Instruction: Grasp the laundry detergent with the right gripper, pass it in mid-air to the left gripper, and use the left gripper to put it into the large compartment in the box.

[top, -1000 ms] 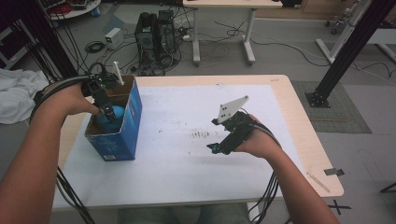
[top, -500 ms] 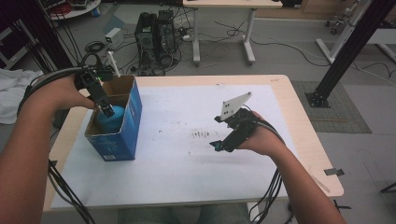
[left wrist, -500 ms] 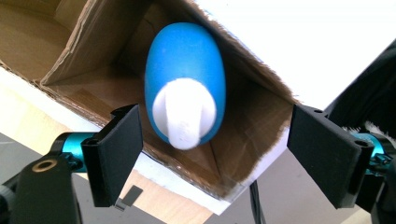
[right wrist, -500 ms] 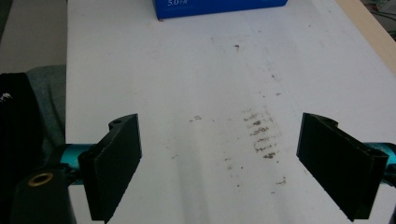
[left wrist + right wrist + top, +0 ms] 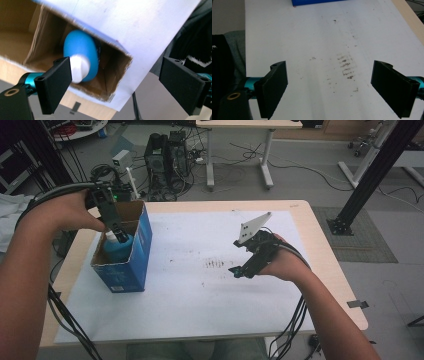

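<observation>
A blue bottle [image 5: 119, 250] with a white cap [image 5: 79, 68] lies inside an open-topped blue cardboard box [image 5: 136, 265] at the table's left. My left gripper [image 5: 119, 234] hangs just above the box mouth, pointing down into it. Its jaws have just been opening and now stand wide, with nothing between them [image 5: 117, 85]. The bottle sits below, by one black finger [image 5: 53, 85], untouched. My right gripper [image 5: 241, 270] hovers over the middle right of the white sheet, open and empty [image 5: 329, 87].
A white sheet [image 5: 200, 300] covers the wooden table [image 5: 320, 245], with dark smudges [image 5: 215, 264] at its middle. Cables trail from both grippers off the near edge. Behind the table stand a computer tower [image 5: 162, 155] and a desk's legs; a black post [image 5: 370, 175] rises at right.
My left gripper has risen out of the box and its jaws have spread, leaving the blue bottle inside. The right gripper has stayed where it was.
</observation>
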